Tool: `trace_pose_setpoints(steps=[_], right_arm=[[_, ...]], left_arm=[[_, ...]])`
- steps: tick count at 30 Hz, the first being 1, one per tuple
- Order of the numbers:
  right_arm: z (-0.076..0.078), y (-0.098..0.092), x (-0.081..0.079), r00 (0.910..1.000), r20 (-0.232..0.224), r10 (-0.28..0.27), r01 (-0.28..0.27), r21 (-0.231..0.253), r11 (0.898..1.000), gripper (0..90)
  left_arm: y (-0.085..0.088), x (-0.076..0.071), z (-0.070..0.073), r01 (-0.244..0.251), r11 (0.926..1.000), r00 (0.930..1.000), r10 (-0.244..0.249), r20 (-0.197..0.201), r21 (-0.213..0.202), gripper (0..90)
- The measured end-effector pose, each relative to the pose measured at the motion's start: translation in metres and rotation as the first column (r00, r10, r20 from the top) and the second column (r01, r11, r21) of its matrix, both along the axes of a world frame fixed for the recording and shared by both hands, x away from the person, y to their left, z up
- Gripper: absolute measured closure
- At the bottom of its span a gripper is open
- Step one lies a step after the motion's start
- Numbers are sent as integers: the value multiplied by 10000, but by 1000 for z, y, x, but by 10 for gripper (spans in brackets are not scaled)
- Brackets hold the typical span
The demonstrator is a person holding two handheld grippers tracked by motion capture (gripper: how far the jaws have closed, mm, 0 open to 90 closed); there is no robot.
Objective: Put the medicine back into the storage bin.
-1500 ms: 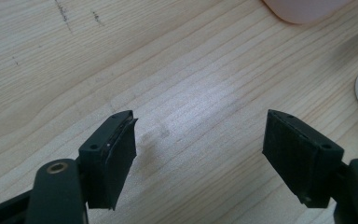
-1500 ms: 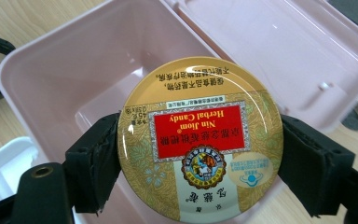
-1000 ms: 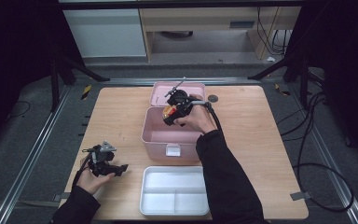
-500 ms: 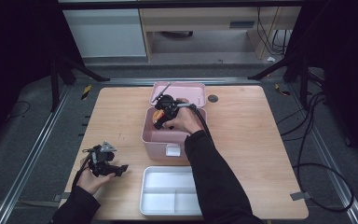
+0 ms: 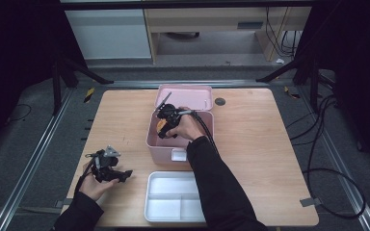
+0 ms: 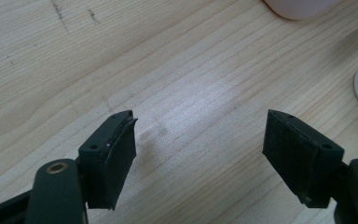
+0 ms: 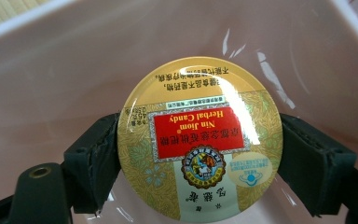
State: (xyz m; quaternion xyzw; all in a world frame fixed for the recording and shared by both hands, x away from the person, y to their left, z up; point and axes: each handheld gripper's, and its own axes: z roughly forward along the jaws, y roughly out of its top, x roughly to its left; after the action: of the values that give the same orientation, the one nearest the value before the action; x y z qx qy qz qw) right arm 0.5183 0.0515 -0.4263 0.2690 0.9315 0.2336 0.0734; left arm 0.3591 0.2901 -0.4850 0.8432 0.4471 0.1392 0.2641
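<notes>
Gripping the round candy tin [image 7: 200, 140] inside the pink box [image 5: 154, 137], the right claw [image 5: 166, 126] is closing on its sides.
Moving the tin to the white tray [image 5: 173, 202] is probably remaining; the left claw [image 6: 200, 158] is waiting open over the surface [image 5: 270, 144].

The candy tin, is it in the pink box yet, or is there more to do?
Nearly. The right gripper is inside the pink box, its fingers clamped on the candy tin. Left to do: let go. The left gripper rests open, and the white tray has nothing in it.
</notes>
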Motion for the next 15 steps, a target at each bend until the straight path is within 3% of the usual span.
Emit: trace_pose_setpoints(steps=[6, 15], right_arm=[[-3, 0, 1, 9999, -116, 34, -35, -114, 9999, 194], [8, -1, -4, 9999, 34, 132, -133, 257, 9996, 194]], left_arm=[[0, 0, 0, 40, 10000, 10000, -40, -7, 26, 250], [0, 0, 0, 47, 10000, 10000, -47, 19, -15, 251]])
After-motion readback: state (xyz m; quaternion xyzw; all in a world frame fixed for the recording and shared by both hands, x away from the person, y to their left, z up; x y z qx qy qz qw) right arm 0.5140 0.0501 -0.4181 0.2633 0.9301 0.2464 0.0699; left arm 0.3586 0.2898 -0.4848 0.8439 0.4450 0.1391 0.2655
